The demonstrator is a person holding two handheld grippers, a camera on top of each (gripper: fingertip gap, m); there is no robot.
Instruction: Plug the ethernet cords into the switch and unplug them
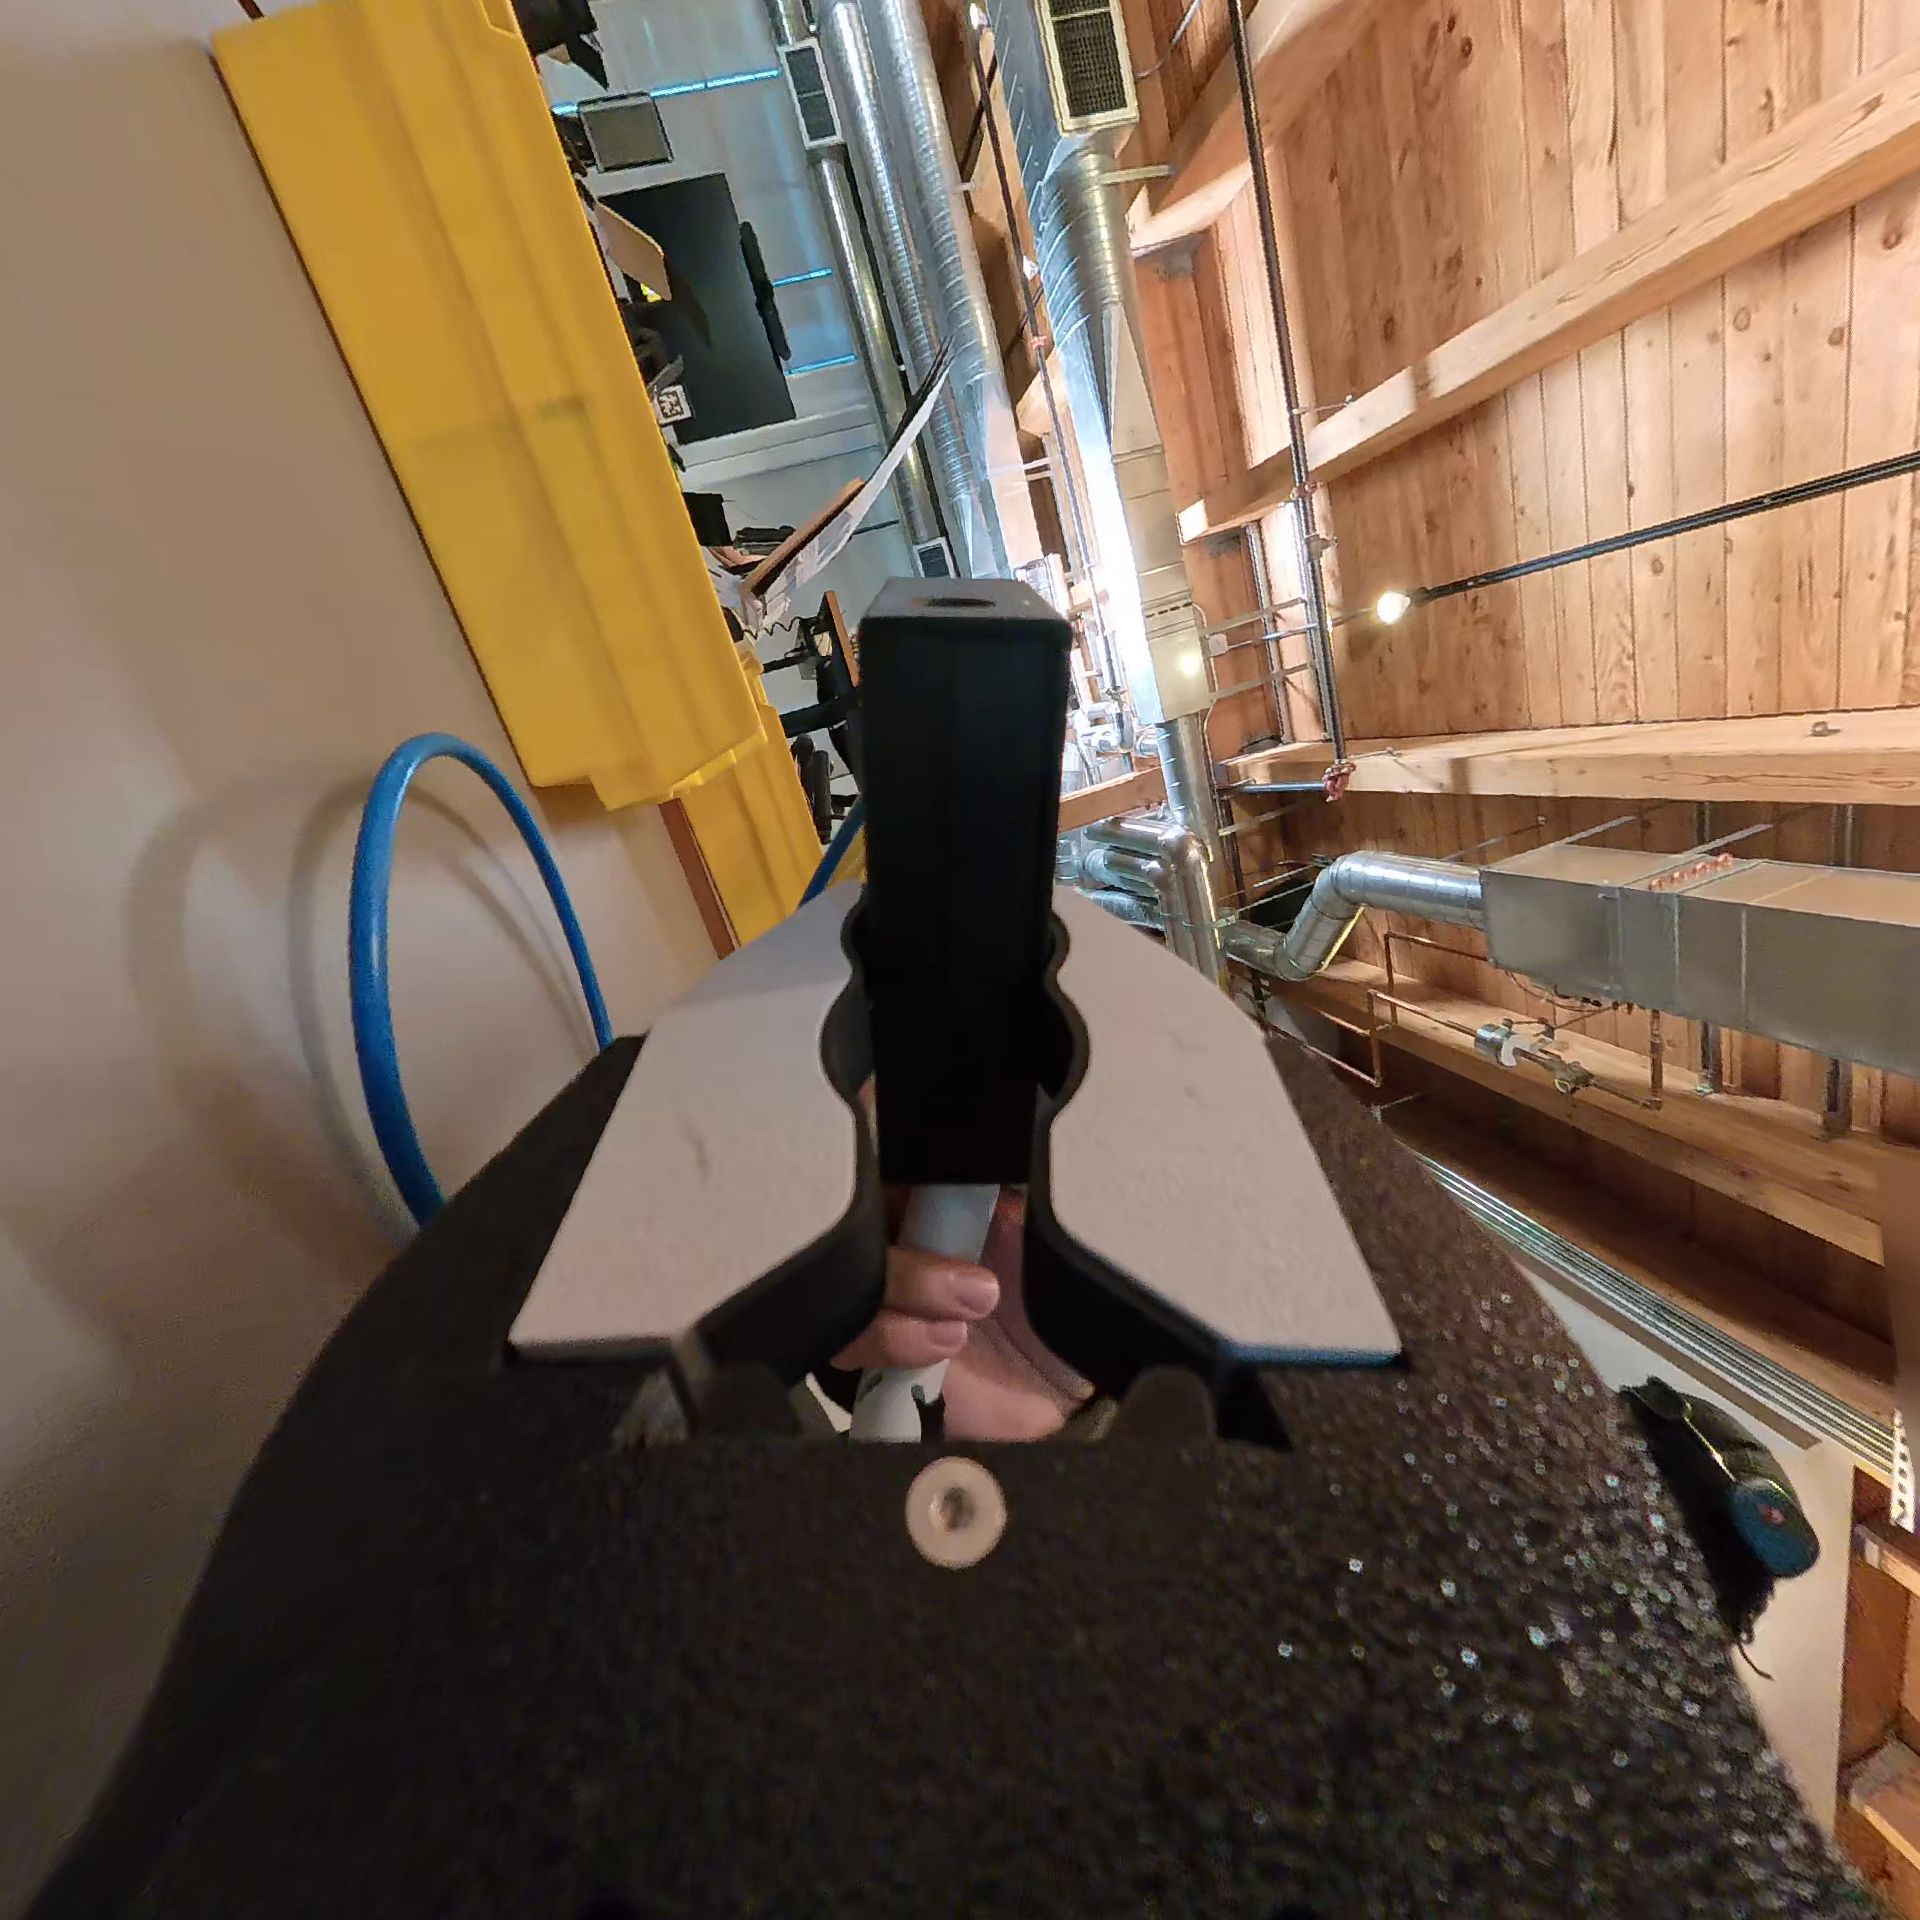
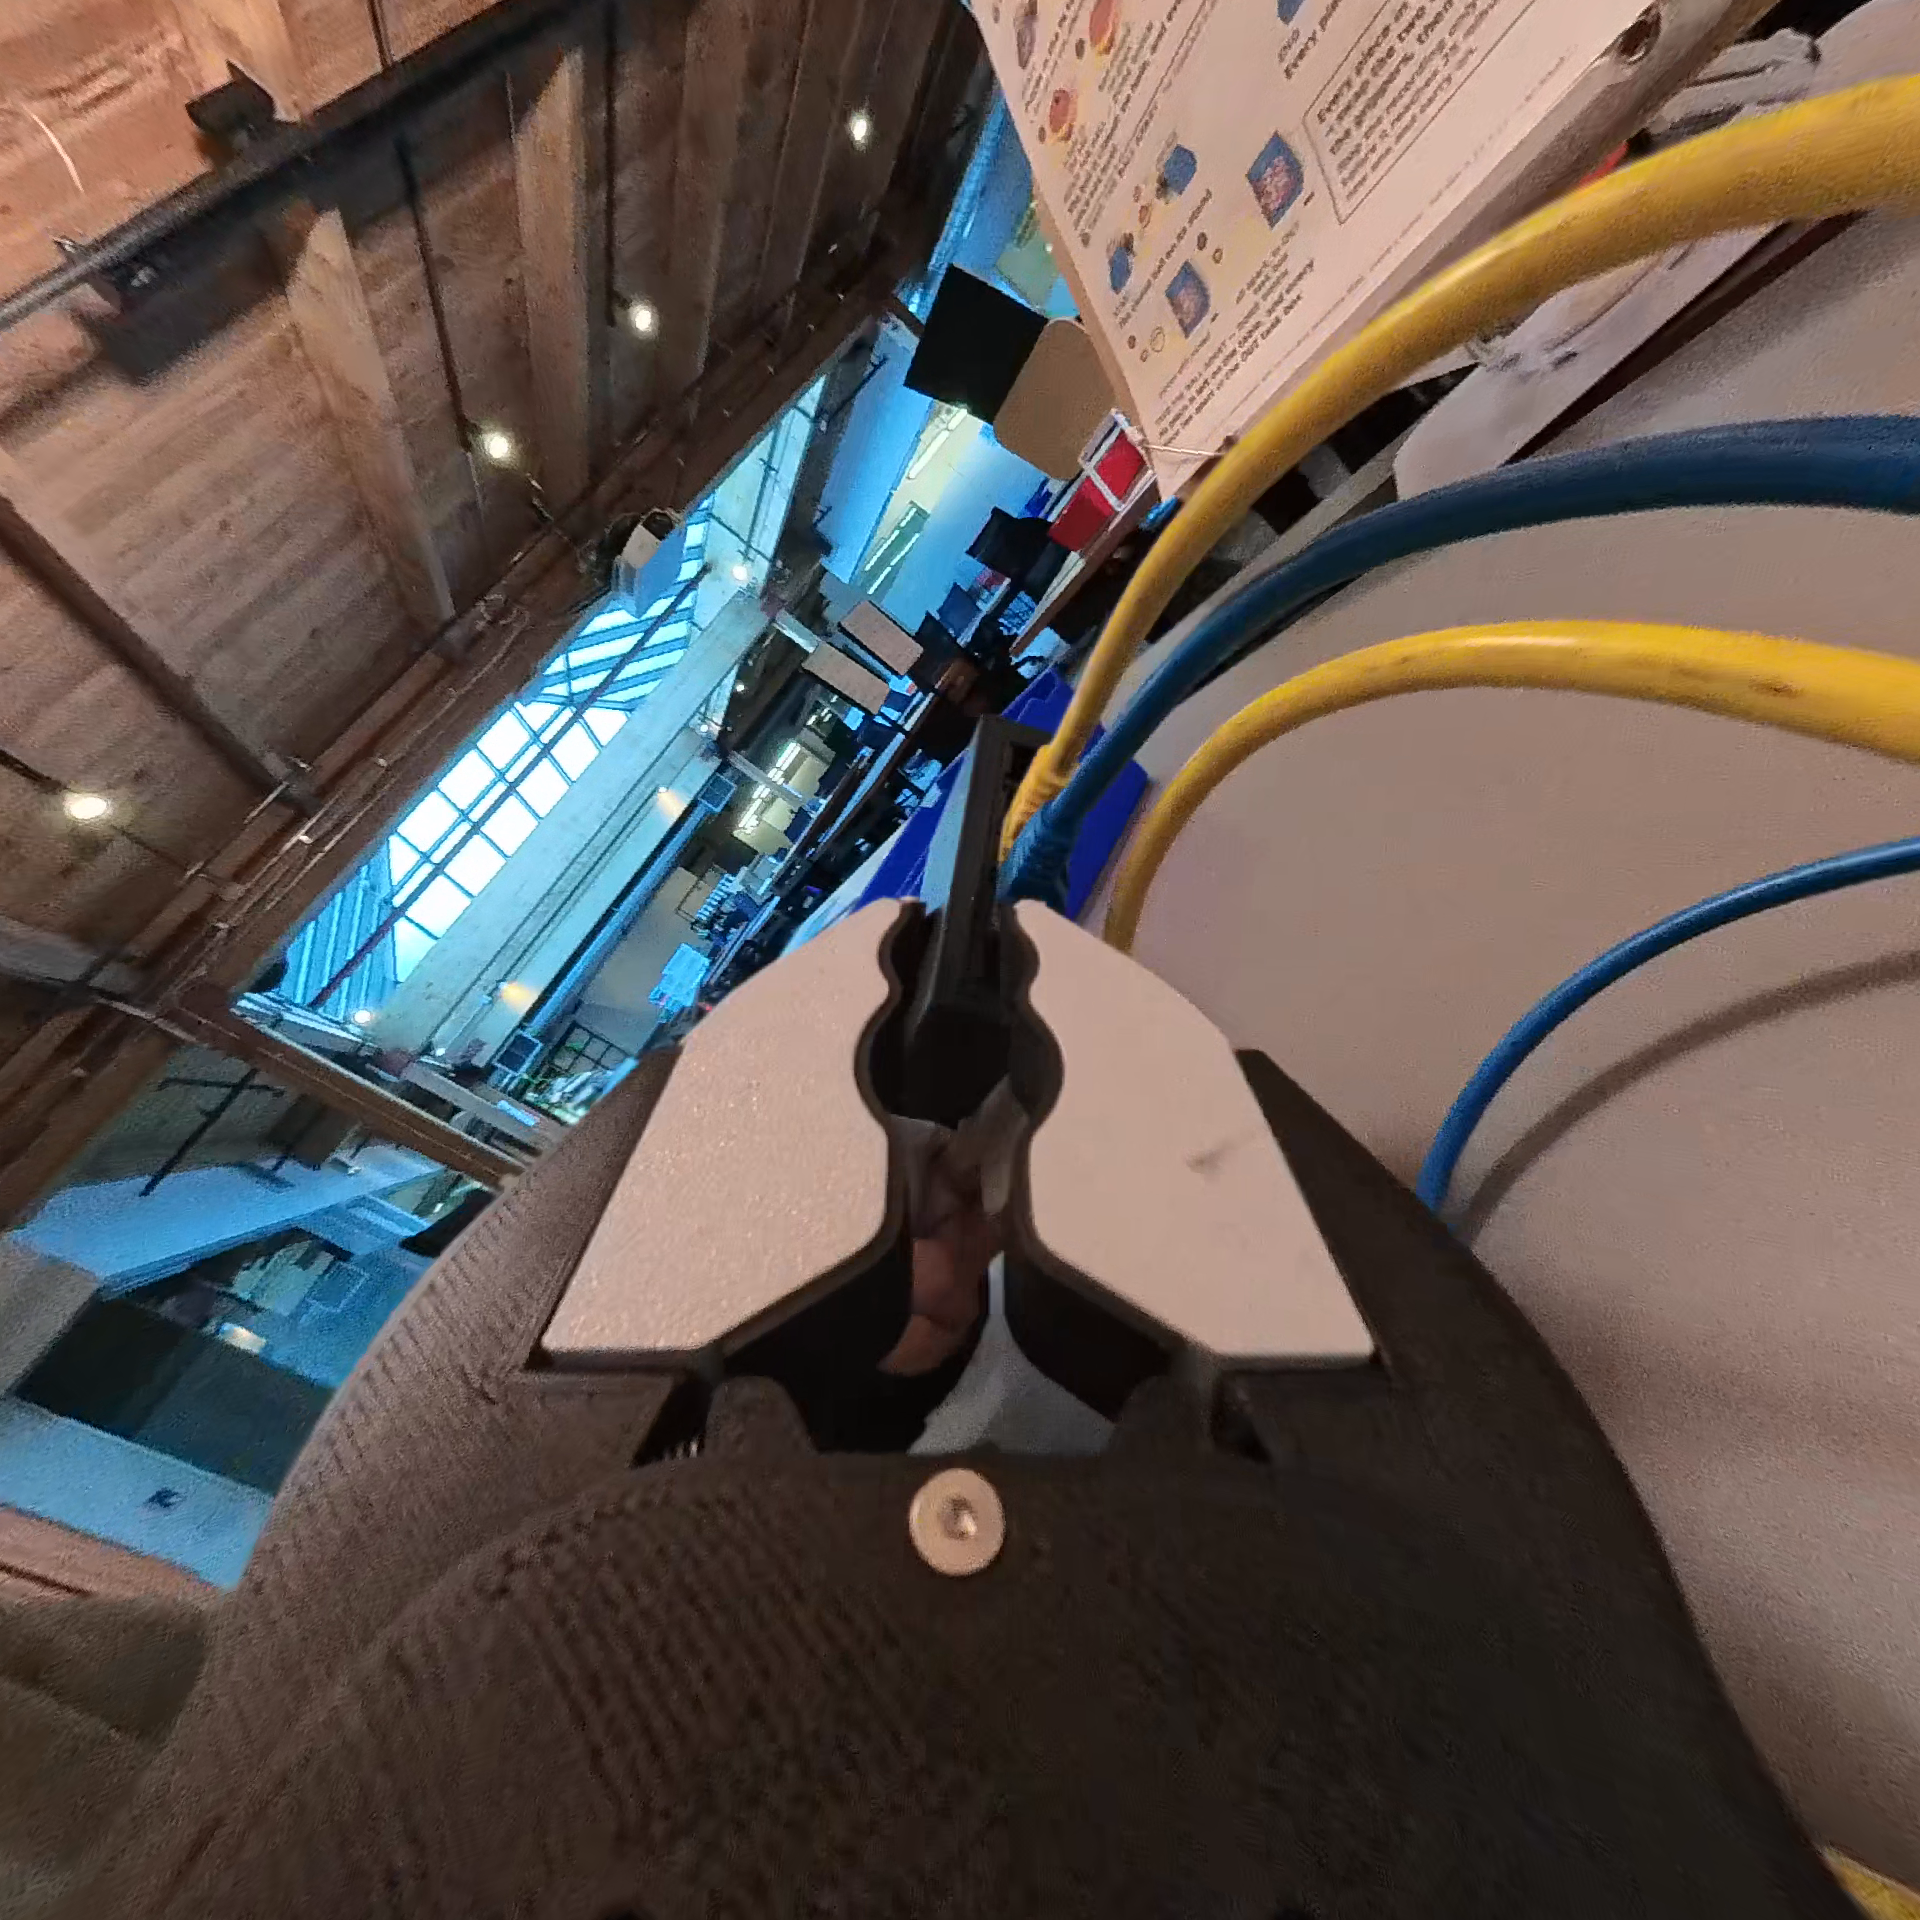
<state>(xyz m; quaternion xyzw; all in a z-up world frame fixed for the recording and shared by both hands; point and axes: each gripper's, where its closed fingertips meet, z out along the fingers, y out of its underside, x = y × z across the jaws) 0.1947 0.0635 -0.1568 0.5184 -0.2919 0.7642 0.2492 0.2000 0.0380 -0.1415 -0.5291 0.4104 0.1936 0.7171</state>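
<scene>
My left gripper [image 1: 956, 920] is shut on the black box-shaped switch [image 1: 961, 810], which stands up between the fingers with its end face and a round hole on top. A blue ethernet cord [image 1: 374, 987] loops on the beige table to the left. My right gripper [image 2: 964, 909] is shut on a thin black edge [image 2: 982, 810], apparently the same switch seen side-on. A yellow plug [image 2: 1029, 800] and a blue plug [image 2: 1049, 857] sit against its right side; I cannot tell if they are seated. Yellow cords [image 2: 1455, 665] and blue cords [image 2: 1455, 520] arc away right.
A yellow bin [image 1: 499, 416] stands at the table's [image 1: 156, 727] far edge. A printed sheet [image 2: 1247, 156] hangs at the upper right. A blue bin [image 2: 1117, 821] sits behind the plugs. A hand [image 1: 935, 1309] shows behind the left fingers. Both views are steeply tilted.
</scene>
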